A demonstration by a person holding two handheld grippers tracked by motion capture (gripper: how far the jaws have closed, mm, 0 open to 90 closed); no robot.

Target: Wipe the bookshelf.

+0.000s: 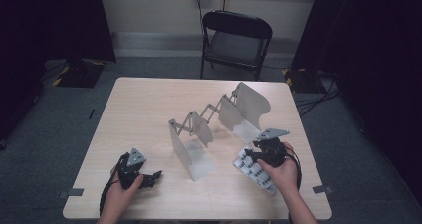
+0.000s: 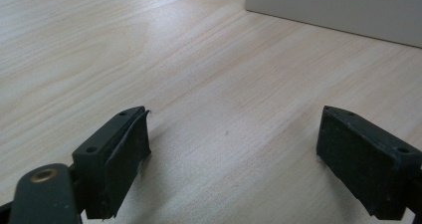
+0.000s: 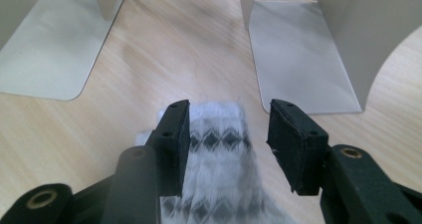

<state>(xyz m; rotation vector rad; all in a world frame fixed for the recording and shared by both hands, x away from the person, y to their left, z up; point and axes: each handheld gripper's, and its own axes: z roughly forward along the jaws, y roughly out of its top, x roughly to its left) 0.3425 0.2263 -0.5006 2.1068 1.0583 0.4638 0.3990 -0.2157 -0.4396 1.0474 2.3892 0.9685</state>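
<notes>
A white knitted cloth (image 1: 257,174) with a black diamond pattern lies flat near the table's front right. My right gripper (image 1: 251,156) hovers over its far end. In the right gripper view the cloth (image 3: 219,174) runs under and between the jaws of the right gripper (image 3: 229,134), which stand apart with a gap beside the right pad. My left gripper (image 1: 152,178) rests low at the front left. Its jaws are wide apart, and the left gripper (image 2: 234,154) has only bare wood between them.
A grey metal bookend rack (image 1: 219,117) with L-shaped plates joined by scissor links stands across the middle of the wooden table (image 1: 139,109). Its base plates (image 3: 298,59) lie just beyond the cloth. A black folding chair (image 1: 236,40) stands behind the table.
</notes>
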